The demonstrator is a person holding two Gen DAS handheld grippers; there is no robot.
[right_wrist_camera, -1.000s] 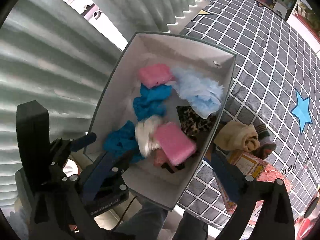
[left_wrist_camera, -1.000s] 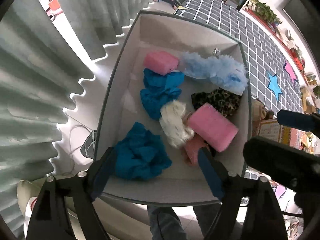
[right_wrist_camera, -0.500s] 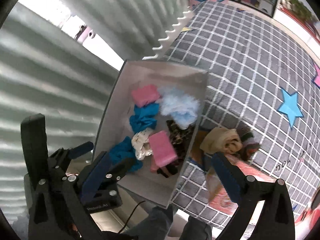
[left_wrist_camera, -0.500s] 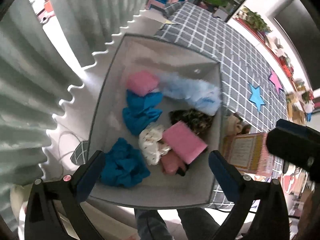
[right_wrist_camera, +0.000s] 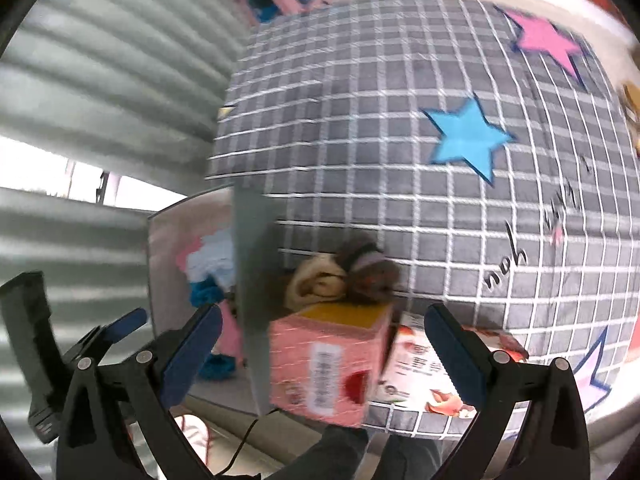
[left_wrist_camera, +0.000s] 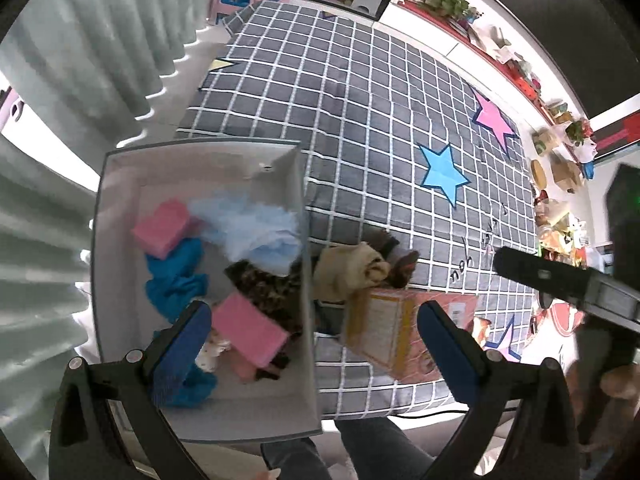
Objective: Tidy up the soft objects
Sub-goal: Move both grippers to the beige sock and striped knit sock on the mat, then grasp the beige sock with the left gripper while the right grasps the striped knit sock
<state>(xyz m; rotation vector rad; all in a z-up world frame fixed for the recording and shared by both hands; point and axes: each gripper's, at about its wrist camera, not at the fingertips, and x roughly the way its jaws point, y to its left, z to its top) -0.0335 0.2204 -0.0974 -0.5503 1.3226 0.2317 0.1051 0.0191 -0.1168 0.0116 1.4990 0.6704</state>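
Since a second ago both grippers have swung off the white bin [left_wrist_camera: 200, 424] and toward the grid-patterned mat, so the bin now sits at the left of each view instead of filling it. The left gripper [left_wrist_camera: 312, 344] has its jaws fully apart with nothing between them; one finger hangs over the bin's near corner, the other over the pink carton [left_wrist_camera: 384, 332]. The right gripper [right_wrist_camera: 324, 344] also shows its jaws wide apart and empty, straddling that carton.

The next soft piece looks to be the beige bundle [left_wrist_camera: 348, 272], lying on the mat [left_wrist_camera: 360, 120] just outside the bin's right wall, touching a darker brown bundle [left_wrist_camera: 400, 264] and partly behind the carton. It is a loosely rolled lump; its long axis seems to run roughly across the left view, from the bin wall toward the brown bundle.

To take it well, I would clear the carton's top edge, come down with the fingers across that axis, and pinch the beige roll alone.
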